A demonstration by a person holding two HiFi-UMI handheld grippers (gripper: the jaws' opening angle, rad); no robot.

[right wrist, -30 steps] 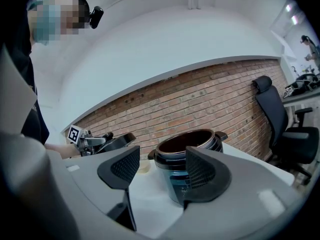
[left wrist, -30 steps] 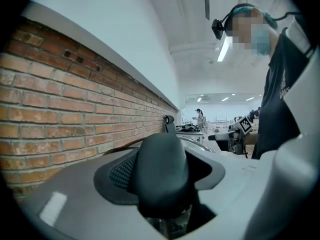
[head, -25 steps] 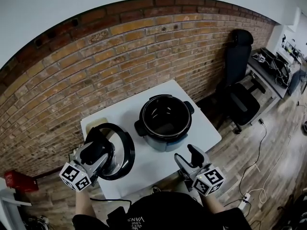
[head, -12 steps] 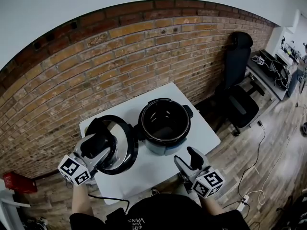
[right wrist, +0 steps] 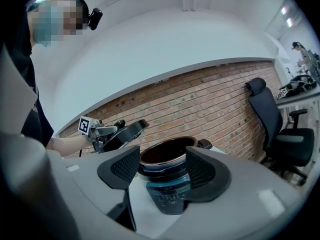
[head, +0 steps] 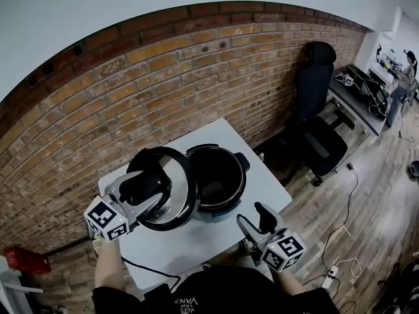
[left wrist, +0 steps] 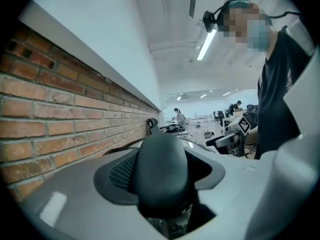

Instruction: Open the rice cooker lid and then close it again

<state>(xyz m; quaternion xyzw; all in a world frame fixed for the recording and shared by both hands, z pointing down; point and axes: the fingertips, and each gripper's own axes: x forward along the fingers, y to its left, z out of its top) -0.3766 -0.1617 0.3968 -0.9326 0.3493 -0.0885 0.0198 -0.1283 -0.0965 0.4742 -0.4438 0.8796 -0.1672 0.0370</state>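
The black rice cooker stands open on the white table, its dark inner pot showing. The round lid hangs tilted in the air, overlapping the cooker's left rim. My left gripper is shut on the lid's black handle, which fills the left gripper view. My right gripper is open and empty near the table's front edge. In the right gripper view the cooker sits beyond the open right gripper, with the lid raised at its left.
A brick wall runs close behind the table. A black office chair and a cluttered desk stand at the right on the wooden floor. A red box lies at the lower left.
My left gripper has carried the lid up and to the right, from over the table's left part to the cooker's left rim. The right gripper has barely moved.
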